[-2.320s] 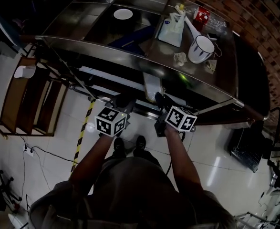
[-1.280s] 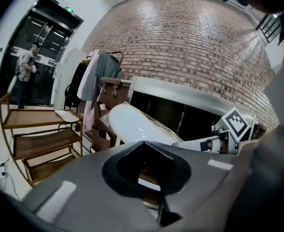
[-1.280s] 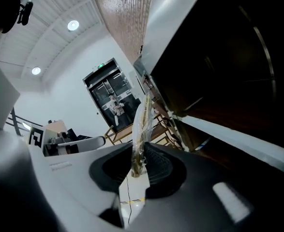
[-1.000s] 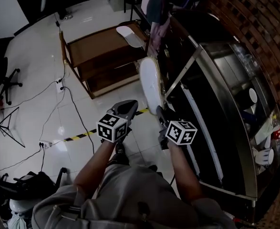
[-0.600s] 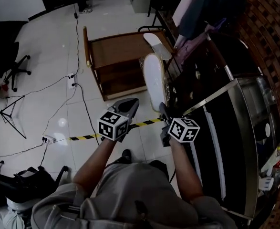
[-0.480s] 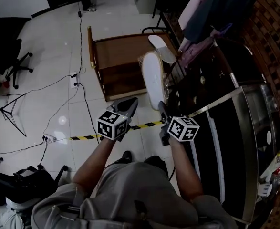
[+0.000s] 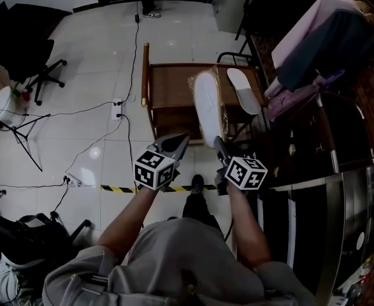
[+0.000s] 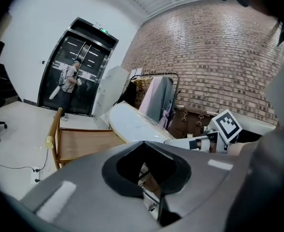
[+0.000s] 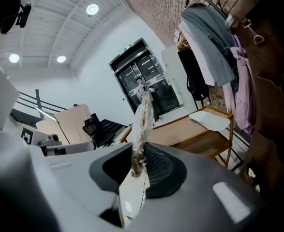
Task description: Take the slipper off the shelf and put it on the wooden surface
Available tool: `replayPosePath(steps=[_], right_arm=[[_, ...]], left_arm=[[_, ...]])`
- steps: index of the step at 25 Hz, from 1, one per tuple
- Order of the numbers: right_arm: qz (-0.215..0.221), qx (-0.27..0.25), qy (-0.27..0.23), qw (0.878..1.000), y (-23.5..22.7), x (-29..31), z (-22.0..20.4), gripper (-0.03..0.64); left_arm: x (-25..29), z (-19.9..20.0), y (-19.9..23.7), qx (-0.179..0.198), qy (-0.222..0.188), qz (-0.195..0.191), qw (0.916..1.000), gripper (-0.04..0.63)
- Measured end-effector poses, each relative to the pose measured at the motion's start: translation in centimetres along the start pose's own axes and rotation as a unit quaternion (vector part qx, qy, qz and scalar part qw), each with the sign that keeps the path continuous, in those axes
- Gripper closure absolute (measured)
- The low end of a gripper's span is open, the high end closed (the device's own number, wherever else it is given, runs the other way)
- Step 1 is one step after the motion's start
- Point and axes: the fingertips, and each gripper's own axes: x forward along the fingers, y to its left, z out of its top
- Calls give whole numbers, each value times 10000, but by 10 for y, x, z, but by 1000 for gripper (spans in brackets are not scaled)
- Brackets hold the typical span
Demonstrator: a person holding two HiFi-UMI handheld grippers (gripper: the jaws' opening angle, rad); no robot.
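A white slipper [image 7: 207, 107] wrapped in clear plastic sticks out upright from my right gripper [image 7: 217, 140], which is shut on its heel end. In the head view the slipper overlaps the right part of the low wooden rack [image 7: 171, 85]. A second white slipper [image 7: 244, 89] lies flat on the rack's top. The right gripper view shows the held slipper [image 9: 142, 124] edge-on and the other slipper [image 9: 209, 120] on the wood [image 9: 180, 132] beyond it. My left gripper [image 7: 183, 137] is shut and empty, level with the right one and to its left. Its view shows the held slipper [image 8: 132, 124].
A clothes rail with hanging garments [image 7: 320, 37] stands right of the rack. Steel shelving [image 7: 346, 215] is at the lower right. Cables, yellow-black floor tape [image 7: 129, 187], an office chair [image 7: 21, 37] and bags [image 7: 14, 241] lie to the left. A person [image 8: 69, 81] stands by glass doors.
The view has swung from the steel shelving round to the wooden rack. Both grippers travelled with it, the right one keeping hold of the slipper, which now overlaps the rack.
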Motion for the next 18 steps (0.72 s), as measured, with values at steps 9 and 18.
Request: replayPosePath(steps=[9,18], right_arm=[[103,132,500,9986,-78,97,31,560],[59,234,1159,9930,-147,180,34,558]], left_arm=[[86,26,54,-164,-41,468,9988,592],[147,22,97,-355,199,838,9957,592]])
